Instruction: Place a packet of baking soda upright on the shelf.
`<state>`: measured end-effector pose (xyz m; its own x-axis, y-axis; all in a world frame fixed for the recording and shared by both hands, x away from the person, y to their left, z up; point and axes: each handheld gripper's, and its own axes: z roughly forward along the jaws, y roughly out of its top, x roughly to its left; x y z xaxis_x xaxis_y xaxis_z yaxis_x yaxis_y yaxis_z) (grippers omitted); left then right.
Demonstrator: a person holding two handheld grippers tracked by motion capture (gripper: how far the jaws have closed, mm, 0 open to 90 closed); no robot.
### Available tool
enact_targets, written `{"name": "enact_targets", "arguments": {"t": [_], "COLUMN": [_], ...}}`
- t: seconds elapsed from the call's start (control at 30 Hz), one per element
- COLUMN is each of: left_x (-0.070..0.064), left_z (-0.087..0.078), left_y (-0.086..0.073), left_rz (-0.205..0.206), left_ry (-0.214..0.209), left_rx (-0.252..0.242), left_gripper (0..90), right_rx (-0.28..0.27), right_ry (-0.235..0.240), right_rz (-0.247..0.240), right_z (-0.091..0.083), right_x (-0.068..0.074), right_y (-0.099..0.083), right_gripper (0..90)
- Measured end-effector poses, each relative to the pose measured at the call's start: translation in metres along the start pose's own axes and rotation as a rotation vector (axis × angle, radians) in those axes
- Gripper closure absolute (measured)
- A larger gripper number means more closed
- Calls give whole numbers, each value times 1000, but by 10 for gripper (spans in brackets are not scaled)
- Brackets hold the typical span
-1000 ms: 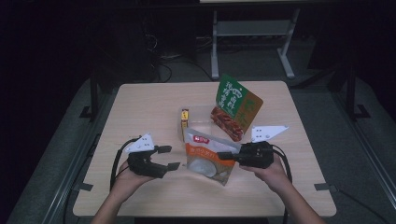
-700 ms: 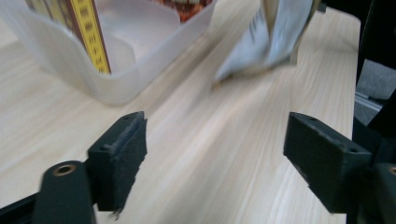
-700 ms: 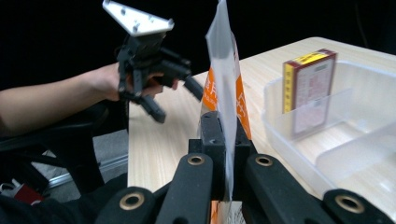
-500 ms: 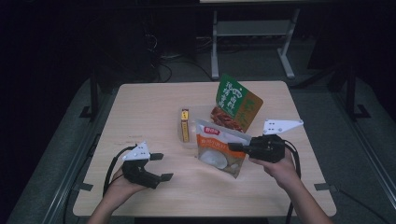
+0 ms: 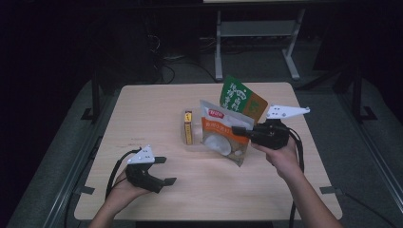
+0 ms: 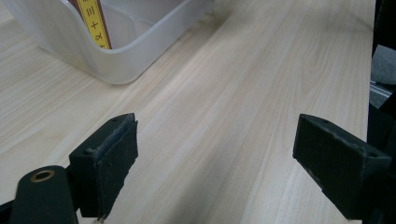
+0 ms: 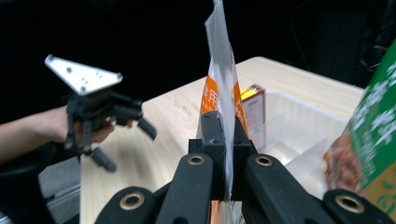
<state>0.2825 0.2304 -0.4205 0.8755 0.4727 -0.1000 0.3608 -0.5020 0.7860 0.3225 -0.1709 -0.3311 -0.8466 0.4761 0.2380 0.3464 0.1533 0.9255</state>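
The right tool (image 5: 240, 130) clamped the orange pouch (image 5: 222, 134) by its edge, lifted upright at three o'clock of the clear bin (image 6: 116, 56), probably for slotting in. The left tool (image 5: 164, 170) waited open above the desk (image 5: 142, 109) at seven o'clock.

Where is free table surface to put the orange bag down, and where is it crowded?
Bare wood lies between the left gripper and the right gripper, and along the far edge of the table. The middle is crowded: clear tray, yellow box, green bag, orange bag.
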Motion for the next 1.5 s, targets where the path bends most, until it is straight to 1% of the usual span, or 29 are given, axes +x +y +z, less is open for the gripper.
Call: {"name": "enact_targets", "arguments": {"t": [0.07, 0.1, 0.2, 0.23, 0.37, 0.43, 0.6, 0.73, 0.8, 0.87, 0.9, 1.0, 1.17, 1.2, 1.27, 1.37, 1.47, 1.5], "left_x": [0, -1, 1, 0, 1, 1, 2, 2, 1, 1, 2, 2, 2, 2, 2, 1, 1, 1], "left_z": [0, 1, -1, 0, 0, 0, -1, -1, -1, -1, -1, -1, 0, 0, 0, 1, 2, 2], "left_y": [0, -1, 0, 0, 0, 0, 0, 0, 0, 0, 0, 0, 0, 0, 0, 0, 0, 0], "left_rz": [-7, -20, 1, -7, -7, -6, -2, -6, -10, -14, -5, -3, 0, 1, -1, -4, 2, 3], "left_ry": [0, -1, 2, 0, 1, 1, 2, -1, -4, -7, -5, -6, -10, -11, -14, -16, -19, -21], "left_rx": [-2, -15, 1, -3, -6, -6, -5, -4, -4, 0, 1, 5, 7, 8, 10, 5, 10, 10], "left_gripper": [135, 135, 135, 135, 135, 135, 135, 135, 136, 135, 135, 135, 136, 135, 135, 135, 135, 135], "right_rx": [-9, -13, -22, -26, -29, -27, -30, -30, -32, -23, -18, -16, -21, -19, -16, -11, 11, 16], "right_ry": [-21, -32, -64, -76, -130, -146, -182, -222, -231, -263, -274, -306, -329, -336, -342, -337, -334, -339], "right_rz": [2, 0, 11, 17, 37, 44, 74, 87, 100, 109, 103, 112, 130, 125, 142, 153, 144, 152], "right_z": [2, 3, 8, 10, 20, 27, 43, 58, 67, 74, 77, 86, 100, 102, 108, 114, 119, 121], "right_x": [-2, -3, -5, -7, -11, -13, -18, -20, -21, -21, -22, -23, -24, -23, -24, -23, -22, -21], "right_y": [7, 10, 20, 23, 33, 37, 44, 48, 49, 50, 50, 51, 54, 55, 55, 52, 51, 51], "right_gripper": [900, 900, 900, 900, 900, 900, 900, 900, 900, 900, 900, 900, 900, 900, 900, 899, 897, 897]}}
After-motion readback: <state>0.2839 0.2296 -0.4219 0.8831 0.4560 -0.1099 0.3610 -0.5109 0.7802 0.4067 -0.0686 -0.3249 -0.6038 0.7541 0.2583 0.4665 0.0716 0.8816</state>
